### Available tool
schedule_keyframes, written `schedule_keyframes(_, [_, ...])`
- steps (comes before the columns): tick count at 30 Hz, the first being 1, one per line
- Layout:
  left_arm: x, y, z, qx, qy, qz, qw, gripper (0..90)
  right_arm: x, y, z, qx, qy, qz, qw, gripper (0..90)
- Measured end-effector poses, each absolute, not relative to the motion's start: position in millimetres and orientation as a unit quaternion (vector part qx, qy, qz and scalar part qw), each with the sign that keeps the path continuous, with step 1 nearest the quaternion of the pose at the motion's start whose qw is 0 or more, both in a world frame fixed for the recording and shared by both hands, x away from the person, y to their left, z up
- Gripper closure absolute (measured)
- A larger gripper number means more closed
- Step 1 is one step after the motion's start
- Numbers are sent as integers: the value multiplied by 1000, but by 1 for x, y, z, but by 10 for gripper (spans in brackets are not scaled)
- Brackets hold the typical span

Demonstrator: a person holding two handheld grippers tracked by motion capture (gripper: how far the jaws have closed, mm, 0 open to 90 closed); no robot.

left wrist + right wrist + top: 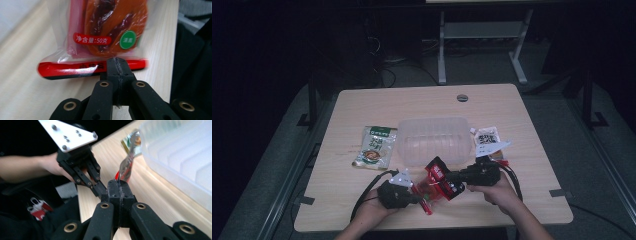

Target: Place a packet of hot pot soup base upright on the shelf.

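A red snack packet with a clear window hangs just above the table's front edge, held between both grippers. My left gripper is shut on one end of it; in the left gripper view the jaws pinch the packet's red bottom strip, and orange food shows through the film. My right gripper is shut on the opposite end. In the right gripper view its jaws clamp the packet edge-on, with the left gripper close beyond.
A clear plastic container stands mid-table, right behind the grippers. A green packet lies to its left and a white packet to its right. The wooden table has a cable hole at the back.
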State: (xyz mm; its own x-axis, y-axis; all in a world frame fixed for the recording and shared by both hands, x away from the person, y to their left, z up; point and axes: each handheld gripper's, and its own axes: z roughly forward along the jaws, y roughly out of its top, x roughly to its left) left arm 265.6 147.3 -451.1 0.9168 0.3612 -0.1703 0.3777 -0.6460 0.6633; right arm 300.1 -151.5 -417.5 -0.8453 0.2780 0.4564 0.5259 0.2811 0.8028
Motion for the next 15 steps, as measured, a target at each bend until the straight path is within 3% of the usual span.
schedule_keyframes(15, [266, 169, -413, 879, 208, 17, 429, 898, 295, -154, -391, -237, -764, -592, 99, 900])
